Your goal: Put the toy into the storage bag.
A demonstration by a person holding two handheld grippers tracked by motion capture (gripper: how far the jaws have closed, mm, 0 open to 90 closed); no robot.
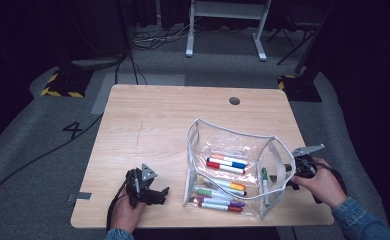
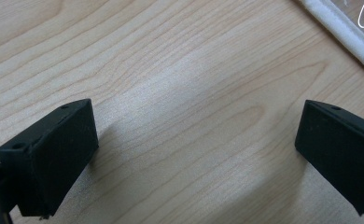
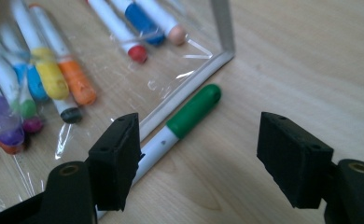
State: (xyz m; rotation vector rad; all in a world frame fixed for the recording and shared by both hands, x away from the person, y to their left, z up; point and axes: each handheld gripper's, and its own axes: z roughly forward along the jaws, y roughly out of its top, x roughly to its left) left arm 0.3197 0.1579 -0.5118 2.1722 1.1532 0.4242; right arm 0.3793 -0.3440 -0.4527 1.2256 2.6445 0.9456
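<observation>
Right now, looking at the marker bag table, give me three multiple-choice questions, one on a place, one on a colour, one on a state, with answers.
1. Where does the loose marker lie?
A. on the table against the clear pouch's edge
B. inside the pouch
C. at the table's far edge

2. What colour is that marker's cap?
A. red
B. green
C. orange

3. How do the right gripper's fingers stand?
A. shut on the marker
B. shut on the pouch
C. open, gripping nothing

Answers:
1 A, the right gripper view shows it on bare wood beside the pouch's white edging.
2 B, its cap is green.
3 C, the fingers stand wide apart, with the marker running under the left one.
</observation>
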